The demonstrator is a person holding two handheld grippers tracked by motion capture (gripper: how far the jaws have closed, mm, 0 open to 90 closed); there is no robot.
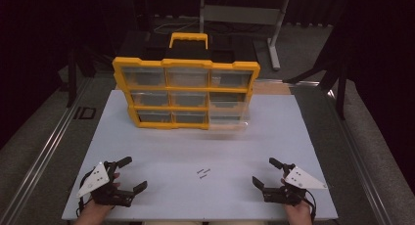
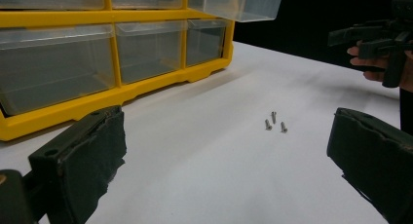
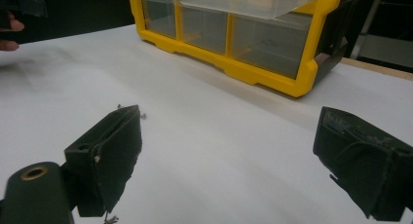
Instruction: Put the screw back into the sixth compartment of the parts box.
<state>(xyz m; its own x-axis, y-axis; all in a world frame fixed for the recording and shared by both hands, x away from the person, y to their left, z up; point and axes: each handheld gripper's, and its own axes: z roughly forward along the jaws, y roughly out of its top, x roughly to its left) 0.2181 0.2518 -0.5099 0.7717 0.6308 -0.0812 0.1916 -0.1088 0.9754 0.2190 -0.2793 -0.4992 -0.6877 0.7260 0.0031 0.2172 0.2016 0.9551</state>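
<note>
White tabletop point(image 1: 161, 151) carries three small screws point(image 1: 203, 172) near its front edge, between the left claw point(image 1: 128, 175) and right claw point(image 1: 266, 171), apart from both. Each claw gapes wide, holding nothing. Behind stands a yellow drawer organizer point(image 1: 186, 95), one drawer point(image 1: 226, 118) pulled out.

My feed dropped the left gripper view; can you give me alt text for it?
The left gripper is open above a white table, with three small screws lying ahead between its jaws. A yellow drawer cabinet stands behind them at left; the right gripper shows upper right.
</note>
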